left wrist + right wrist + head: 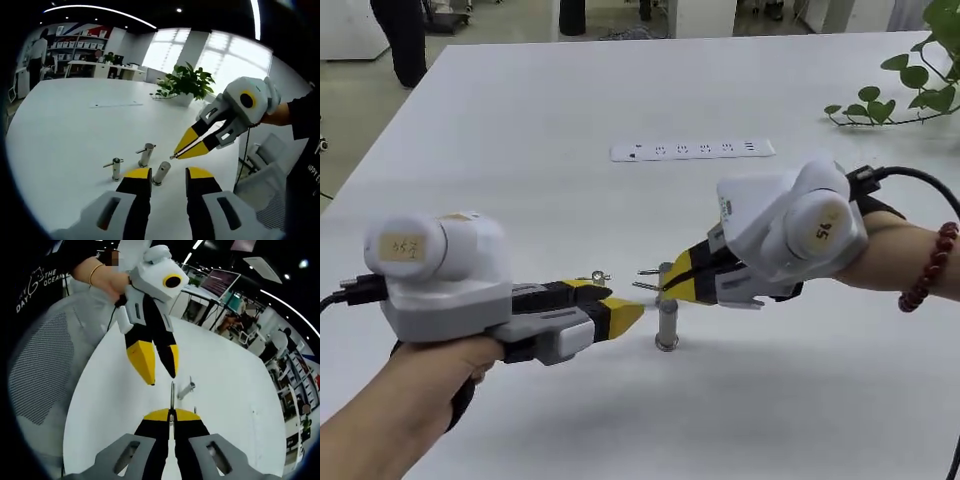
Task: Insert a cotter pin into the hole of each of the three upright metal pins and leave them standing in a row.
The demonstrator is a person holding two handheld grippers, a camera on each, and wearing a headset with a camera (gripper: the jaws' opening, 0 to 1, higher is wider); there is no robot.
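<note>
One bare metal pin (667,322) stands upright, the nearest to me of the three. The left gripper (625,302) has its jaws parted and empty, with the tips just left of that pin and aimed at it. The right gripper (669,285) is clamped on the cotter pin (647,287) and sits at the pin's head, on its right, closer than the left. The cotter's long axis lies level, pointing left across the upright. I judge a straight leftward push is required, but cannot tell whether the tip has entered the hole. Beyond stand the first fitted pin (116,168) and the second fitted pin (146,154), each with a cotter through it. Farthest off, a power strip (692,150) lies on the table (520,120).
</note>
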